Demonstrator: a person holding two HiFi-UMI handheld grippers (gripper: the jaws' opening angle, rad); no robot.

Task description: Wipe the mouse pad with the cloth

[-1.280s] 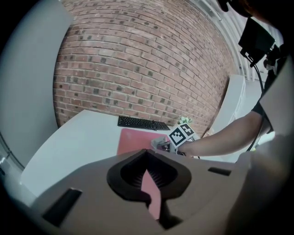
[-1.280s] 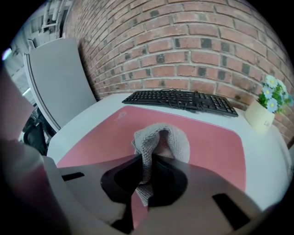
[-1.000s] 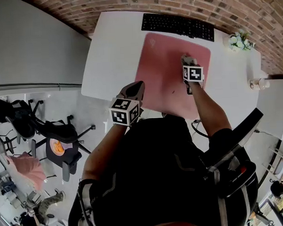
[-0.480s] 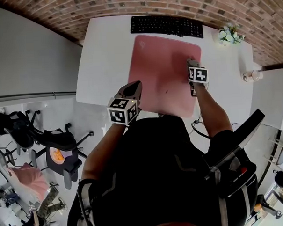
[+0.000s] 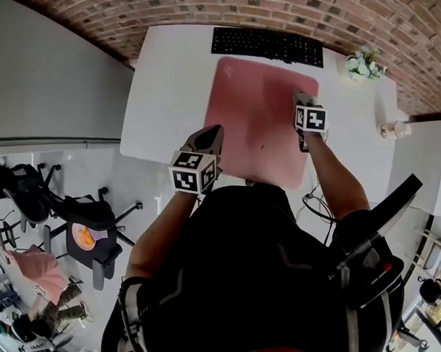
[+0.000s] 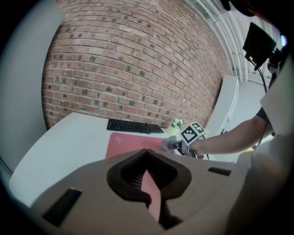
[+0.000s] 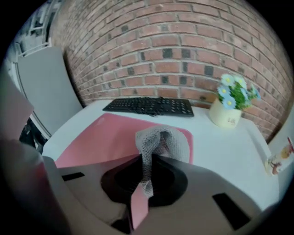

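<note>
**Cloth at the pad's far right corner, left gripper empty**

Right gripper point(image 7: 145, 182) first: its jaws are clamped tight on a strip of the grey mesh cloth point(image 7: 164, 141). The rest of the cloth bunches up in a loop just ahead of them. That bunch sits at the far right corner of the pink mouse pad point(image 5: 253, 126). It looks pressed down on the surface, though contact is hard to confirm from these angles. The person's right arm reaches in across the pad's near right edge.

Over to the left gripper point(image 6: 148, 184): jaws together, nothing between them, only a thin sliver of pink pad showing past their edges. It hangs at the pad's near left corner, by the table's front edge, and points across the pad towards the other gripper.

Around the pad, a black keyboard point(image 5: 267, 44) lies just beyond its far edge, parallel to it. A small cream pot of blue and white flowers point(image 7: 228, 111) stands off its far right corner, apart from it. Everything rests on the white table point(image 5: 165, 86), and a brick wall point(image 7: 183, 36) rises behind the pad's far side.
</note>
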